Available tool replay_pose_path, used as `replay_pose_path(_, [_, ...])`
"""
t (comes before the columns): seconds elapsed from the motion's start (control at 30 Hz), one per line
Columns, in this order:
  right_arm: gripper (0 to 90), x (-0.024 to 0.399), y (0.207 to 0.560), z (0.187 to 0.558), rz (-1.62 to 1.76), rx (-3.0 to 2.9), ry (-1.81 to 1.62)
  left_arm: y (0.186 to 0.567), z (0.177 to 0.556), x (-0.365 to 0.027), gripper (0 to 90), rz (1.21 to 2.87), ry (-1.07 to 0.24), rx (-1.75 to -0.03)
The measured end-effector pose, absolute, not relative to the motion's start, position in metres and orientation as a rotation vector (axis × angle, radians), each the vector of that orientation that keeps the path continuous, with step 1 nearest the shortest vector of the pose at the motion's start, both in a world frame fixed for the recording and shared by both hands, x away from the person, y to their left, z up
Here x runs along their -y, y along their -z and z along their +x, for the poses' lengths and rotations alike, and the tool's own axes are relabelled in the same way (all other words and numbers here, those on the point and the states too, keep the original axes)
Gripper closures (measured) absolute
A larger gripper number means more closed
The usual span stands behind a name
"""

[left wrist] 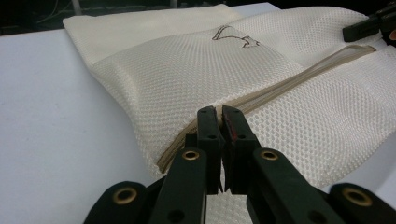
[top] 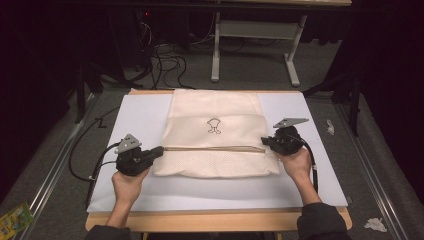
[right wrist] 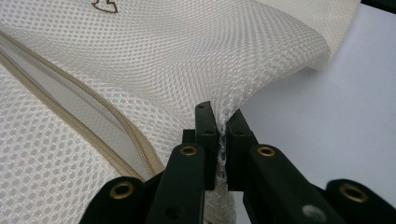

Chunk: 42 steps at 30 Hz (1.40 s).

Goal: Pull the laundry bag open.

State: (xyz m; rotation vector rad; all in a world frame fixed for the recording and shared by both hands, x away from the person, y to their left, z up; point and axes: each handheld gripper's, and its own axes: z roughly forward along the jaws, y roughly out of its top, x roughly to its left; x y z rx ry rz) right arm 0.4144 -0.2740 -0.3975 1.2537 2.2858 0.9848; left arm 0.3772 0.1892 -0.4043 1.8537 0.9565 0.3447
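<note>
A cream mesh bag (top: 215, 115) (left wrist: 187, 70) (right wrist: 187, 56) lies flat on a white sheet (top: 140, 115), with a small dark emblem (top: 213, 125) on it. A tan zipper (top: 215, 148) (left wrist: 299, 79) (right wrist: 93, 112) runs across it from left to right. My left gripper (top: 160, 149) (left wrist: 219, 112) is shut, its tips resting at the zipper's left end; I cannot see whether anything is pinched there. My right gripper (top: 264, 141) (right wrist: 219, 114) is shut on the bag's mesh at the right edge, by the zipper's right end. It appears far off in the left gripper view (left wrist: 369, 25).
The sheet covers a wooden table (top: 215, 220) whose front edge is near me. Behind the table stand a white table frame (top: 255, 30) and cables (top: 165, 60) on the floor. Crumpled paper (top: 375, 224) and a green packet (top: 12, 220) lie on the floor.
</note>
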Motion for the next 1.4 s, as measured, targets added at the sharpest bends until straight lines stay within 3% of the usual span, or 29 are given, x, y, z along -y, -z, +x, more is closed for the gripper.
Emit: replay_pose_path(1.4, [88.7,0.278,0.401,0.412,1.252,-2.238,-0.975,0.420,0.379,-0.217,87.3,1.845,-0.334,-1.065])
